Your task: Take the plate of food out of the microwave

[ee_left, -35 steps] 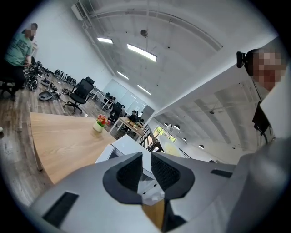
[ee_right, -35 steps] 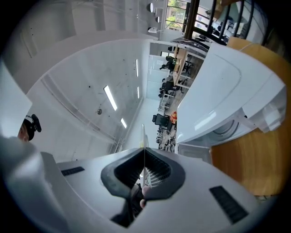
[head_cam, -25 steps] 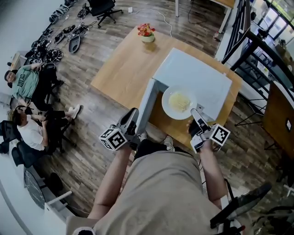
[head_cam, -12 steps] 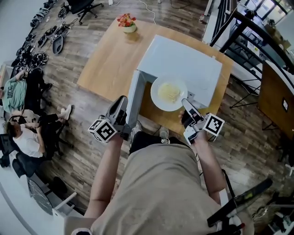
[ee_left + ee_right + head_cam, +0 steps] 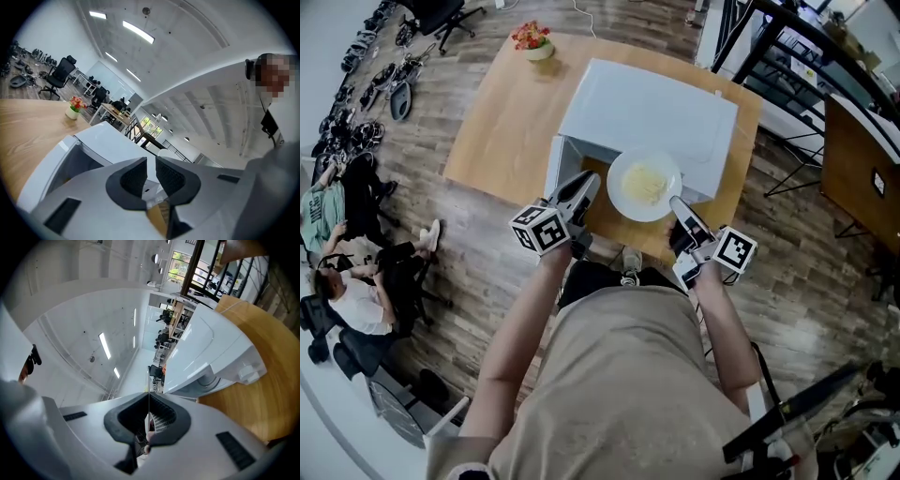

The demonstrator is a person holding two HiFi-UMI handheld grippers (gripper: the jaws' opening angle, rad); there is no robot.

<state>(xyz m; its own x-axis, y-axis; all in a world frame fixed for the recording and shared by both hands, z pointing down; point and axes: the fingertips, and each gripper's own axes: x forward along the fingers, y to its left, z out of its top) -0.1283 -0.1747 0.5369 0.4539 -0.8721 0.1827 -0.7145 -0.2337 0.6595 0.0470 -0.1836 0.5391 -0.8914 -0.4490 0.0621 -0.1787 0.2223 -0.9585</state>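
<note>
The white microwave (image 5: 656, 112) stands on the wooden table (image 5: 502, 112) with its door (image 5: 551, 169) swung open to the left. A white plate (image 5: 644, 185) of pale yellow food hangs at the microwave's front opening, out over the table. My right gripper (image 5: 678, 203) is shut on the plate's near right rim; in the right gripper view the rim shows as a thin line between the pads (image 5: 159, 420). My left gripper (image 5: 589, 183) is beside the plate's left edge, by the open door. A narrow gap shows between its pads (image 5: 133, 176), with nothing in it.
A pot of flowers (image 5: 532, 39) sits at the table's far corner. People sit on the floor at the left (image 5: 337, 272). Black office chairs (image 5: 441, 14) stand beyond the table, and a dark railing (image 5: 787, 56) and desk are at the right.
My left gripper has swung right, from beside the door's outer edge to next to the plate. The right gripper and plate have drawn slightly out of the microwave.
</note>
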